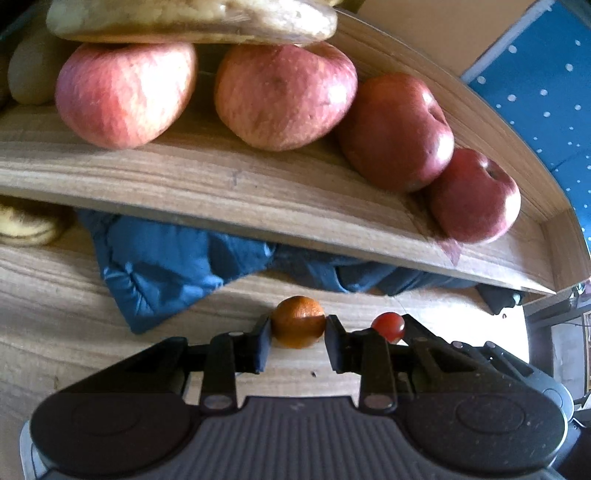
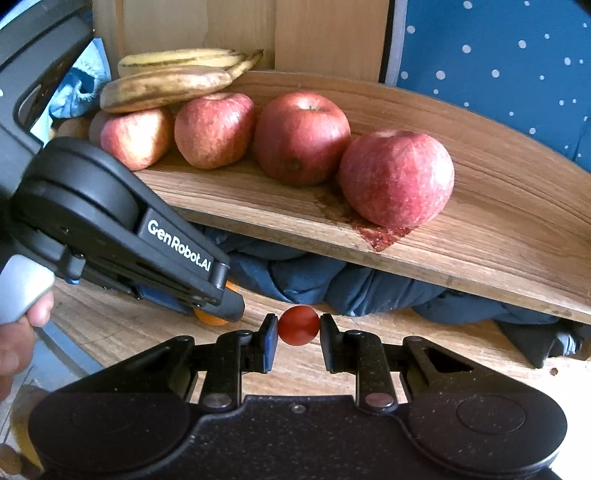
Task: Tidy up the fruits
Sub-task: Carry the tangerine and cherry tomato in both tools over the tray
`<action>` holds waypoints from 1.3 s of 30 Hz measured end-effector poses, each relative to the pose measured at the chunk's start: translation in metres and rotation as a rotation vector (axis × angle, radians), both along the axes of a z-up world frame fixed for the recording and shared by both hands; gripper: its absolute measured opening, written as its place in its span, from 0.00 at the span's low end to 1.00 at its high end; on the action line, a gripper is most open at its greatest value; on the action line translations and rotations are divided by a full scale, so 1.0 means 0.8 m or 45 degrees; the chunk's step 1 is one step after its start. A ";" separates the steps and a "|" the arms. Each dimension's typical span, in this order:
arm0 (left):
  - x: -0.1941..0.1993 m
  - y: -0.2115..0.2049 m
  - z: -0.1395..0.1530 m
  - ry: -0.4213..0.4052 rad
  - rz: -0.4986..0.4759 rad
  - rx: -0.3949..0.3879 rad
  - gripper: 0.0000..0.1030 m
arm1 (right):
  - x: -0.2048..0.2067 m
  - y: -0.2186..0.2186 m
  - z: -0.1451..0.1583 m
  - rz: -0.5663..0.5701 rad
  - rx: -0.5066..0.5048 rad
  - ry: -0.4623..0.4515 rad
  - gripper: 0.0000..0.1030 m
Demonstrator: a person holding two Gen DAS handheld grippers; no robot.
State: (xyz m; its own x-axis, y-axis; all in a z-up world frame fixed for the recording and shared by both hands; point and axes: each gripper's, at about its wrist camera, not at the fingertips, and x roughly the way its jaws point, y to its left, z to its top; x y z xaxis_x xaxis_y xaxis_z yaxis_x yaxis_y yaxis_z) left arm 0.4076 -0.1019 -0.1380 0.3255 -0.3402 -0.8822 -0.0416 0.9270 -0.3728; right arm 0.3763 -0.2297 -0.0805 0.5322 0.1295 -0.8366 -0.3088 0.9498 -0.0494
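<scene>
Blue cloth (image 2: 314,280) under wooden shelf (image 2: 498,206)

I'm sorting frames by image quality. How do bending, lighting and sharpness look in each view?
Left wrist view: fisheye bows the wooden shelf, the bananas at the top edge are soft, the left gripper is silhouetted. Right wrist view: the shelf curves too, the apples are sharp and evenly lit, the right gripper is dark.
</scene>
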 end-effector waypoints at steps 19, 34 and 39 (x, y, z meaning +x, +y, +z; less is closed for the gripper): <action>-0.059 0.018 0.057 -0.108 0.033 -0.002 0.33 | -0.053 0.006 0.037 0.042 0.018 -0.073 0.25; -0.116 0.037 0.065 -0.106 0.043 0.012 0.33 | -0.112 0.002 0.056 0.039 0.020 -0.062 0.25; -0.124 0.038 0.061 -0.088 0.036 0.015 0.33 | -0.123 0.001 0.059 0.039 0.016 -0.048 0.25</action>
State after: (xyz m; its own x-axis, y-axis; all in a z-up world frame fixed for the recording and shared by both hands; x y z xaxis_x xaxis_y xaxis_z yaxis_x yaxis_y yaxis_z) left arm 0.3081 -0.0713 -0.0894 0.3949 -0.3202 -0.8611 -0.0420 0.9300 -0.3651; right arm 0.2778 -0.2289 -0.0335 0.5589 0.1567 -0.8143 -0.3360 0.9406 -0.0496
